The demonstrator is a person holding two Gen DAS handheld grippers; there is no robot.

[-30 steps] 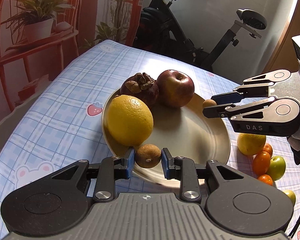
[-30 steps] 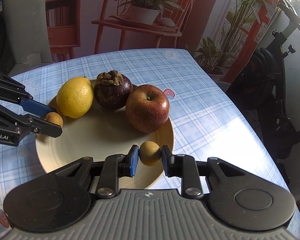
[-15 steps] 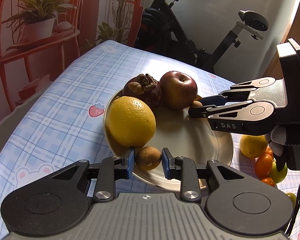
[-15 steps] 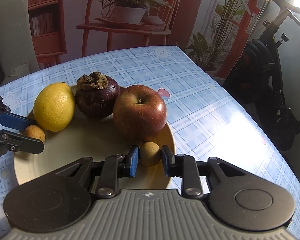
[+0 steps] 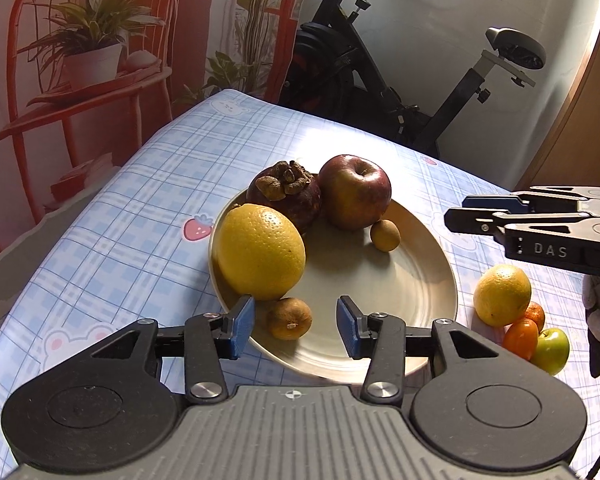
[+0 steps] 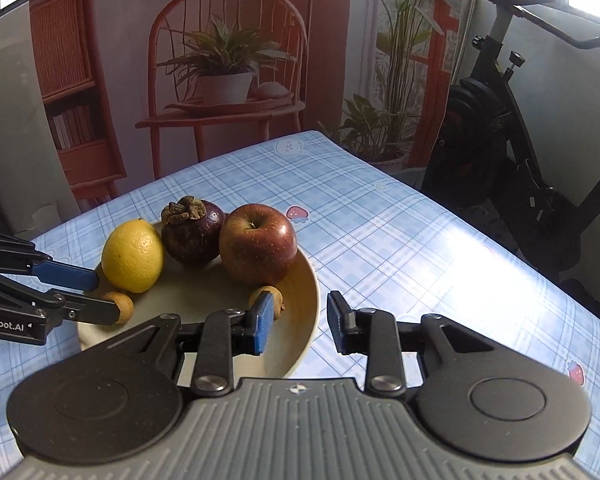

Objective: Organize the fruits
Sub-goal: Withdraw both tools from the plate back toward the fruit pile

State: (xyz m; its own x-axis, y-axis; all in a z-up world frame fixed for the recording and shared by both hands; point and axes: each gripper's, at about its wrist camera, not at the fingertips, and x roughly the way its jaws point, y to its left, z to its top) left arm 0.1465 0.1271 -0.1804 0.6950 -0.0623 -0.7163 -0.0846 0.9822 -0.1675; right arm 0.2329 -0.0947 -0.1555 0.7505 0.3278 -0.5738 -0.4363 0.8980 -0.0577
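Note:
A cream plate (image 5: 420, 280) holds a yellow lemon (image 5: 260, 252), a dark mangosteen (image 5: 286, 196), a red apple (image 5: 356, 192) and two small brown longans. One longan (image 5: 289, 319) lies at the plate's near rim between the fingers of my open left gripper (image 5: 296, 322), untouched. The other longan (image 5: 385, 235) lies beside the apple. In the right wrist view, my right gripper (image 6: 296, 322) is open and empty above the plate's rim (image 6: 310, 320), with that longan (image 6: 274, 300) behind its left finger. The left gripper (image 6: 84, 296) shows at the left.
On the blue checked tablecloth (image 5: 120, 240) right of the plate lie a second lemon (image 5: 502, 295), small oranges (image 5: 521, 338) and a green fruit (image 5: 551, 350). An exercise bike (image 5: 380, 72) and a red chair with a potted plant (image 5: 88, 60) stand beyond the table.
Both grippers have opened and let go of their longans, which now lie on the plate. The right gripper has drawn back to the right, away from the plate.

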